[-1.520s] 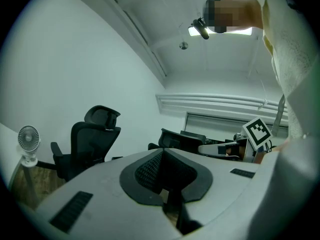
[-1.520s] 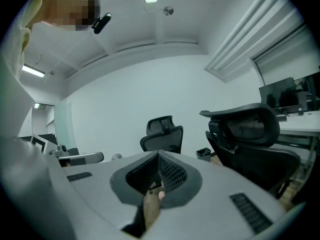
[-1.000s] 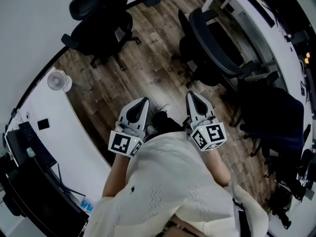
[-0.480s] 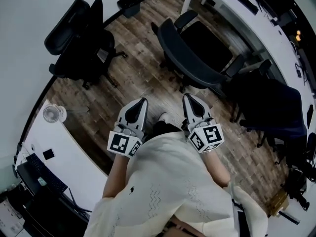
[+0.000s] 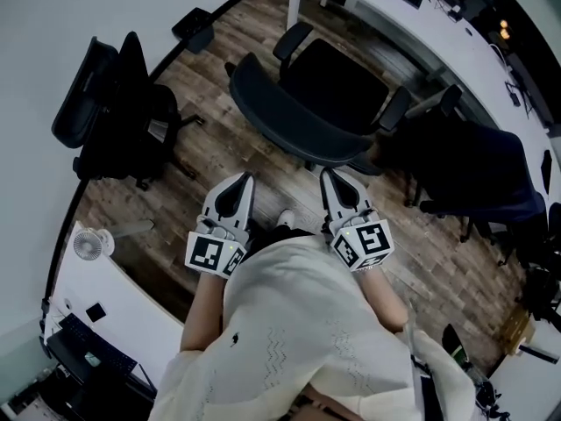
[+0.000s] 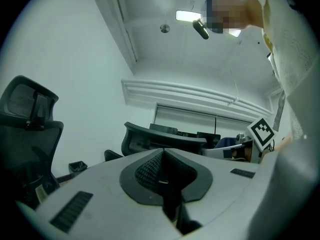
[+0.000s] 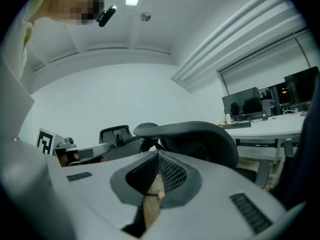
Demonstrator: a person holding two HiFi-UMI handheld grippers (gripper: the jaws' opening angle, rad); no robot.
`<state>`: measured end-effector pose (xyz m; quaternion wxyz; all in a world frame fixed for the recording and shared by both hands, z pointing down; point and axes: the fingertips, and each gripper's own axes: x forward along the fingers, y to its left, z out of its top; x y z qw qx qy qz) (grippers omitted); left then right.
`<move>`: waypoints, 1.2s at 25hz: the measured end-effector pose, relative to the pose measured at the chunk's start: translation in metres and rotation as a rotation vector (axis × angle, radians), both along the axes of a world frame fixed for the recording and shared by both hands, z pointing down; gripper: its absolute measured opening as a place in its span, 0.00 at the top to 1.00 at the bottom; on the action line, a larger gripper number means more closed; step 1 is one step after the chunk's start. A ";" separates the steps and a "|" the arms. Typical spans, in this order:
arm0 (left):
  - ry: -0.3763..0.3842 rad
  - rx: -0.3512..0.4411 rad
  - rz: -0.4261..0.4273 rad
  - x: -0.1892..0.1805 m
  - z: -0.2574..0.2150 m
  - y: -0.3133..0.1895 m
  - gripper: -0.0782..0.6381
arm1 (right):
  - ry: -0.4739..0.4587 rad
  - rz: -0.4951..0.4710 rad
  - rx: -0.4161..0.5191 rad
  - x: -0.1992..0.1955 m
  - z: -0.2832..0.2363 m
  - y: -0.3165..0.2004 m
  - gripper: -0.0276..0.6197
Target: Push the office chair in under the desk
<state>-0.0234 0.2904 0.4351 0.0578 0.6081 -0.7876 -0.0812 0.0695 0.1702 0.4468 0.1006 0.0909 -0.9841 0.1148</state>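
Note:
The office chair (image 5: 337, 86) has a dark seat and a curved grey backrest (image 5: 289, 125), and it stands in front of the white desk (image 5: 412, 20) with its back toward me. Both grippers are held side by side just behind the backrest. My left gripper (image 5: 238, 182) is shut and empty, a little short of the backrest's left half. My right gripper (image 5: 336, 178) is also shut and empty, close to the backrest's right half; I cannot tell whether it touches. The backrest (image 6: 165, 141) rises beyond the left gripper (image 6: 163, 151). It looms nearer (image 7: 200, 136) over the right gripper (image 7: 158, 154).
A black chair (image 5: 114, 112) stands at the left by the wall, near a black bin (image 5: 195, 29). A dark blue chair (image 5: 482, 174) is right of the target chair. A second white desk (image 5: 123, 305) with a small fan (image 5: 88, 244) lies behind my left side.
I have come closer to the chair: it now sits straight ahead and larger, with both gripper tips near its backrest. Both grippers stayed shut and side by side.

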 end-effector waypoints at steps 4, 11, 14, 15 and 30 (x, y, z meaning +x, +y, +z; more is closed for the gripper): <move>-0.010 -0.005 0.037 -0.005 0.003 -0.013 0.87 | 0.010 0.030 0.009 0.004 0.003 -0.007 0.96; -0.008 -0.020 0.102 -0.008 0.008 -0.027 0.87 | 0.027 0.103 0.029 0.011 0.005 -0.019 0.96; -0.022 -0.040 0.136 -0.013 0.013 -0.032 0.87 | 0.045 0.129 0.035 0.013 0.008 -0.020 0.96; -0.028 -0.047 0.146 -0.016 0.013 -0.035 0.87 | 0.051 0.135 0.039 0.013 0.009 -0.022 0.96; -0.099 -0.128 0.285 -0.058 0.029 -0.059 0.87 | 0.172 0.272 0.126 0.006 0.028 -0.041 0.93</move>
